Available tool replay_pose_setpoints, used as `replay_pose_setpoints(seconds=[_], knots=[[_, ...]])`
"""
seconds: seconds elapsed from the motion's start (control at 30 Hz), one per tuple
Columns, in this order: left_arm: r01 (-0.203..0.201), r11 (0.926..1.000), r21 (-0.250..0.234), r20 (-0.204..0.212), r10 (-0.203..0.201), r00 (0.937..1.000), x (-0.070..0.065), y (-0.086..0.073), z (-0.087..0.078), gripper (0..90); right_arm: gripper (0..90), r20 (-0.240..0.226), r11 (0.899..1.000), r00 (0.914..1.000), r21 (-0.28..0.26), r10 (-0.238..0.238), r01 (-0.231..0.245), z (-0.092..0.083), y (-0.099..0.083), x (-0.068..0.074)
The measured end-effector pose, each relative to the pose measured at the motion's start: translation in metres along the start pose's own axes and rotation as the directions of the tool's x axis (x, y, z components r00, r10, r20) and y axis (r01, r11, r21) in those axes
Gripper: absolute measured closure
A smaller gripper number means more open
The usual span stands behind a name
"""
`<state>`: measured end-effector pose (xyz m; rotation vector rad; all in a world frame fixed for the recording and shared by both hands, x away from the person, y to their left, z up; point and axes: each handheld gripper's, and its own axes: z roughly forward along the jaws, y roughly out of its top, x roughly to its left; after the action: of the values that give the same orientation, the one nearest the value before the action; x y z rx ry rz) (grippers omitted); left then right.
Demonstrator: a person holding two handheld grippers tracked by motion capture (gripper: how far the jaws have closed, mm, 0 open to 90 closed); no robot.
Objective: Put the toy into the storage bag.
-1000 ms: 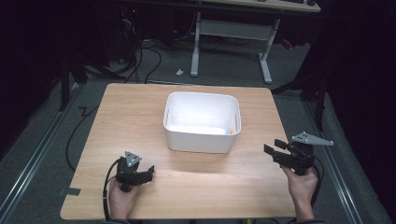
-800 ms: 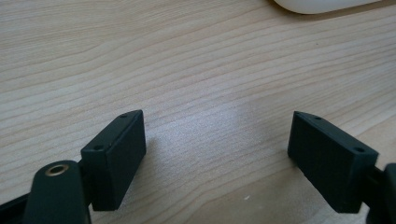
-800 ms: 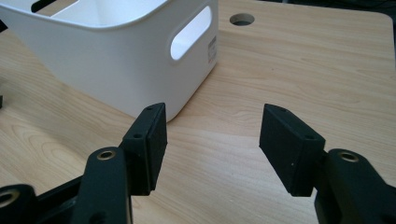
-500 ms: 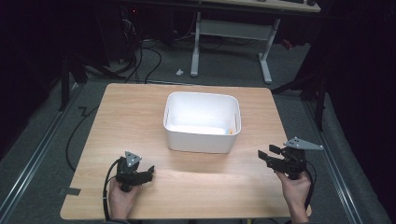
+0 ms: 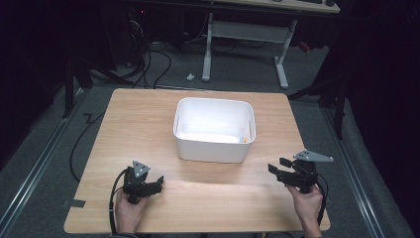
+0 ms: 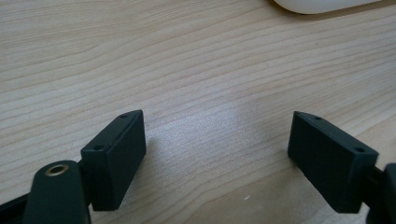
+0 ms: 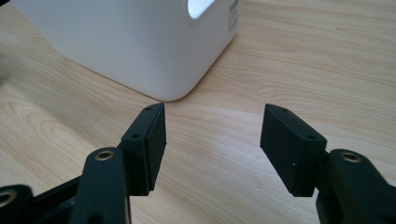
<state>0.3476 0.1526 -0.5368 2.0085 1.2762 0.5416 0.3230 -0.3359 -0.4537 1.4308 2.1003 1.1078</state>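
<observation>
White bin (image 5: 214, 130) stood at the table's (image 5: 148, 114) centre, something small and orange barely discernible inside. Left gripper (image 5: 154, 184) rested near-left, right gripper (image 5: 275, 168) near-right; both sets of fingers (image 7: 148, 140) were released and empty, well apart from the bin. Judged: nothing was in hand, so the work was either complete or unstarted.

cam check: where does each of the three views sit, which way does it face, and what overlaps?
High view: above the person's side, facing forward and down on the table; both hands, left gripper, right gripper.
Left gripper view: on that gripper, facing bare wood; open jaws, tub edge.
Right gripper view: faces the tub's corner; open jaws, nothing between.
Shared: tub and table.
</observation>
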Motion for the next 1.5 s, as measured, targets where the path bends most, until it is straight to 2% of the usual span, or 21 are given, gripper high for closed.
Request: replay_pose_setpoints(seconds=[0.77,1.23,1.5], knots=[[0.000,1.0000,0.000,0.000,0.000,1.0000,0.000,0.000,0.000,19.6,40.6,0.002,0.999,0.9999,0.046,0.014,-0.014,0.028,-0.017,0.004],[0.000,1.0000,0.000,0.000,0.000,1.0000,0.000,0.000,0.000,19.6,40.6,0.020,0.997,0.9994,0.077,0.029,-0.030,0.043,-0.026,0.003],[0.000,1.0000,0.000,0.000,0.000,1.0000,0.000,0.000,0.000,19.6,40.6,0.048,0.995,0.9987,0.102,0.015,-0.020,0.053,-0.031,0.003]])
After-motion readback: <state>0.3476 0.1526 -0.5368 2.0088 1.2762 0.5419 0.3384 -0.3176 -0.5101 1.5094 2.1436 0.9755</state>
